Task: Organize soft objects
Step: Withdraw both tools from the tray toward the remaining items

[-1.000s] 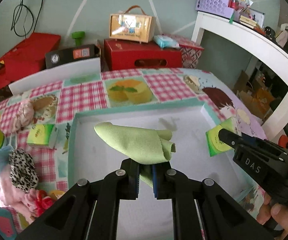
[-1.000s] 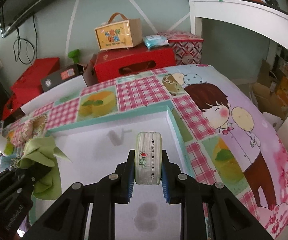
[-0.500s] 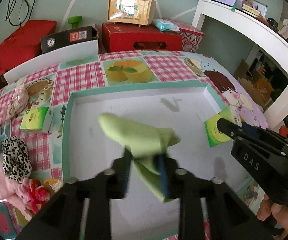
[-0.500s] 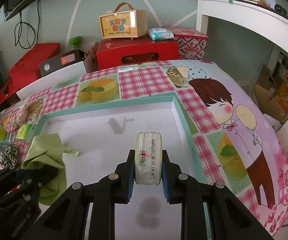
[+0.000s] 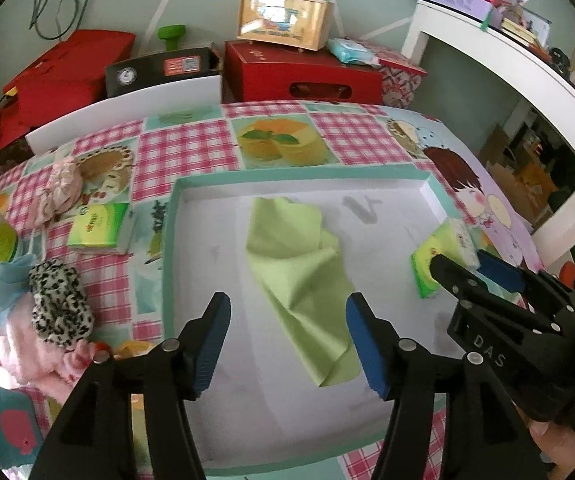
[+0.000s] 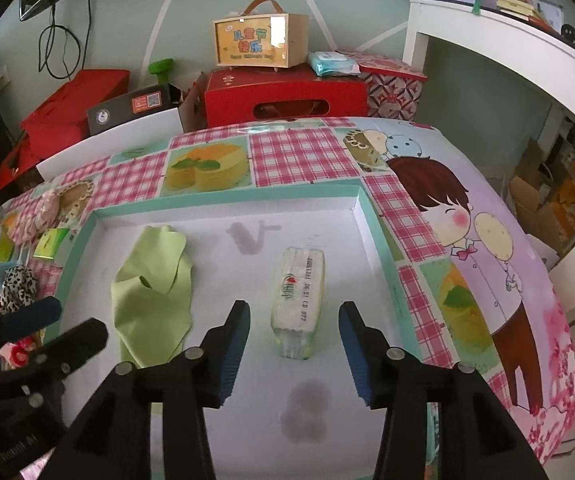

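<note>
— Cloth first: where is it?

— I see the green cloth (image 5: 303, 276) lying crumpled on the white floor of the teal-rimmed tray (image 5: 167, 280), centre of the left wrist view. My left gripper (image 5: 287, 344) has its jaws spread, just been opening, cloth lying below and between them, pads clear of it.

— And the right?

— My right gripper (image 6: 293, 352) has just been opening too; the tissue pack (image 6: 297, 300) lies in the tray between its released jaws, untouched, right of the cloth (image 6: 153, 292).

— Anything outside?

— At the left edge, on the checked bench cover: a leopard-print piece (image 5: 61, 300) and another green pack (image 5: 99, 228).
</note>
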Tool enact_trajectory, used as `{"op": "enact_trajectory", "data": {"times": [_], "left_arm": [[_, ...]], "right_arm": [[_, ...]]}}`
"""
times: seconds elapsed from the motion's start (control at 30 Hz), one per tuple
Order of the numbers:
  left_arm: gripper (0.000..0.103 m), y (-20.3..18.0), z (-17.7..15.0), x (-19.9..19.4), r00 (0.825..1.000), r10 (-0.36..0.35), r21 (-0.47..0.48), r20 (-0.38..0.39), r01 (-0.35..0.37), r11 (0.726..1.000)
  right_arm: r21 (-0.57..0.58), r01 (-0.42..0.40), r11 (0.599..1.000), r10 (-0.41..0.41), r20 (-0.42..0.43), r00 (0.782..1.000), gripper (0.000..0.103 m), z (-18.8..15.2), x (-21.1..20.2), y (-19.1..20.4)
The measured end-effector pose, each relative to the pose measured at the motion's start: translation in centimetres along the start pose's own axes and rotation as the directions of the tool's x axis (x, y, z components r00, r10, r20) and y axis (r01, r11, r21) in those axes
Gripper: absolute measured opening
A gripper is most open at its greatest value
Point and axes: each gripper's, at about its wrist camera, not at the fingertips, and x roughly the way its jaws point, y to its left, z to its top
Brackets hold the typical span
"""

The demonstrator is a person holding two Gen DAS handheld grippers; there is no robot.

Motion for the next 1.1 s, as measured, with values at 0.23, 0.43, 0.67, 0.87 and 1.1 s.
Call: {"op": "enact_trajectory", "data": {"times": [0.23, 0.43, 0.67, 0.87, 1.1], "left_arm": [[0.086, 1.7, 0.1, -0.4, 0.997, 0.073, -0.045, 0.019, -0.072, 0.996], [0.099, 3.3, 0.1, -0.6, 0.990, 0.134, -0.098, 0.046, -0.129, 0.987], [0.099, 3.8, 0.1, -0.8, 0.988, 0.143, -0.112, 0.057, -0.136, 0.984], [0.100, 3.6, 0.3, -1.6, 0.988, 0.122, -0.096, 0.092, -0.113, 0.989], [0.100, 4.6, 0.8, -3.5, 0.982, 0.066, -0.120, 0.176, -0.045, 0.992]], "right_arm": [[0.007, 0.014, 1.000, -0.014, -0.011, 1.000, 0.077, -0.1, 0.0, 0.0], [0.006, 0.062, 0.998, -0.062, -0.006, 0.998, 0.103, -0.2, 0.1, -0.1], [-0.001, 0.067, 0.998, -0.067, -0.019, 0.998, 0.103, -0.3, 0.4, 0.0], [-0.001, 0.067, 0.998, -0.067, -0.008, 0.998, 0.103, -0.3, 0.1, 0.1], [0.043, 0.043, 0.998, -0.045, 0.061, 0.997, 0.103, 0.1, -1.5, 0.1]]}}
